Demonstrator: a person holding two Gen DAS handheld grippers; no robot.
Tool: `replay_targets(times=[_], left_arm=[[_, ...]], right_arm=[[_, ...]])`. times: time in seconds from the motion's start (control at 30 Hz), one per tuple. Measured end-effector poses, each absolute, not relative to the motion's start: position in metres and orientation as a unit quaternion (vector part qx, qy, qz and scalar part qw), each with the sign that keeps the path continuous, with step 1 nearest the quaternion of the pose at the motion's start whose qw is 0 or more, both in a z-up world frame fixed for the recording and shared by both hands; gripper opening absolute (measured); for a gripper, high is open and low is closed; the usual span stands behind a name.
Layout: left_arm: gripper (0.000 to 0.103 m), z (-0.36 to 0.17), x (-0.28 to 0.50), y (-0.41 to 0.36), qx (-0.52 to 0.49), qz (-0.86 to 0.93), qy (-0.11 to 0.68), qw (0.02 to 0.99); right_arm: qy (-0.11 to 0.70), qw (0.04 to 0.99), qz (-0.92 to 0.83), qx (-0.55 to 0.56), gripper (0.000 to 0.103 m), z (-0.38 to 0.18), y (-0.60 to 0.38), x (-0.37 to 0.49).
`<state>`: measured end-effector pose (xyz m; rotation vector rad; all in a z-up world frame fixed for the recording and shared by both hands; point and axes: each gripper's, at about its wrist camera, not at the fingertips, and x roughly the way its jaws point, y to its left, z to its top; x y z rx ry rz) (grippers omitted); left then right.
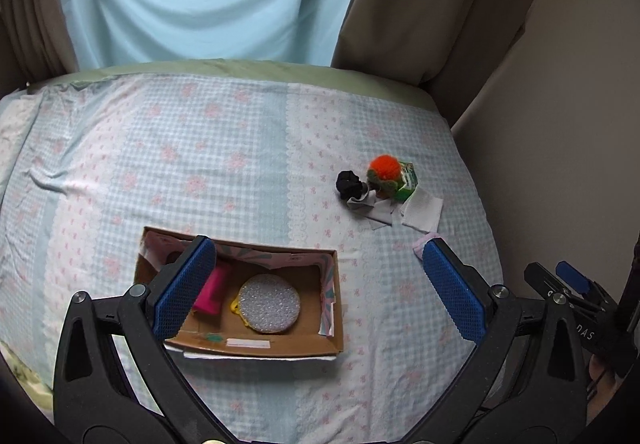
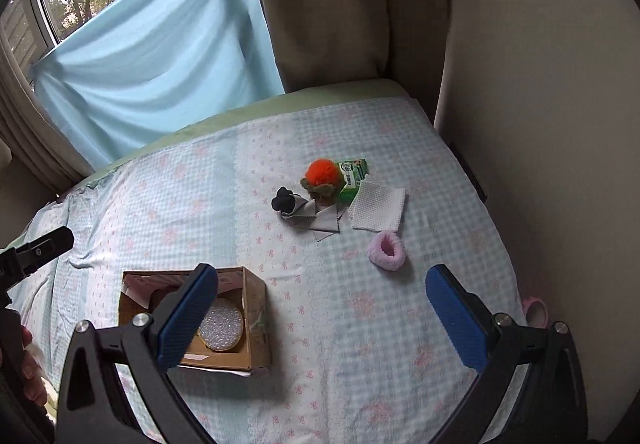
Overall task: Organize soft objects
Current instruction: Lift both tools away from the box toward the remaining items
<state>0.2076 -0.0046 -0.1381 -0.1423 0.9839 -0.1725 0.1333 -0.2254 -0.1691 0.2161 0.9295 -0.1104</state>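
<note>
Checked bedspread (image 2: 360, 324) carries our box (image 1: 332, 324) holding a sponge (image 1: 269, 303); both tools, left (image 1: 316, 288) and right (image 2: 320, 318), gape released above it; pink scrunchie (image 2: 387, 250) lies near the cloths (image 2: 378, 208).

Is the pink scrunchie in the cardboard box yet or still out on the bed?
Out. The pink scrunchie lies on the bedsheet, right of the cardboard box, which holds a glittery round pad.

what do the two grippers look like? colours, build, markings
Both match: the left gripper and right gripper each have black, curved plastic arms with silver screws at the pivots, ending in fingers faced with blue textured pads. White lettering shows on the right gripper's body in the left wrist view, only partly legible. No cables visible.
</note>
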Motion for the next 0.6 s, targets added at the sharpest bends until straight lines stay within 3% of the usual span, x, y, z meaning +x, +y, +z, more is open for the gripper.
replay_targets(times=[0.6], left_arm=[[0.103,-0.243,0.358,-0.141,-0.019,-0.154,0.532,0.832]], right_arm=[[0.473,0.863,-0.081,0.155,0.103,-0.259,-0.346,0.227]])
